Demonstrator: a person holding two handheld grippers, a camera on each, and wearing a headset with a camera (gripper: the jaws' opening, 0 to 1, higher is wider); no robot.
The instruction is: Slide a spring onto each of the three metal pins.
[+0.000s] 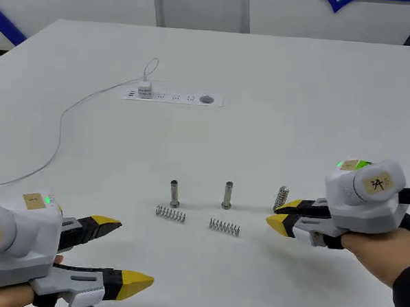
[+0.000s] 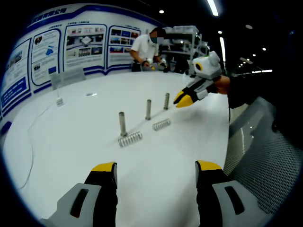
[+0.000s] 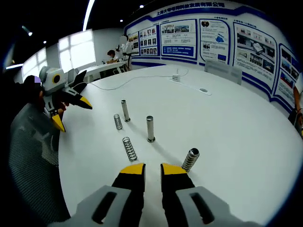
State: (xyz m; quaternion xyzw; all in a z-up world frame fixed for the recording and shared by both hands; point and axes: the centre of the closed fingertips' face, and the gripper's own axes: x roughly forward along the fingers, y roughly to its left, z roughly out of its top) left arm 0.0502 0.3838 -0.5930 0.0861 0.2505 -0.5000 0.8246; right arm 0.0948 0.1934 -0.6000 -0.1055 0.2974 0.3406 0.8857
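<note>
Bright, even overhead light washes the white tabletop (image 1: 298, 76) in the head view, leaving only faint shadows. Both gripper views bend strongly toward their edges, with ceiling light strips (image 3: 87, 14) glaring against dark surroundings.

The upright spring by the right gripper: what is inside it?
The upright spring stands on the white table. At its upper end a dark round tip shows, probably the third pin. The coils cover everything below it, so I cannot confirm a shaft.
</note>
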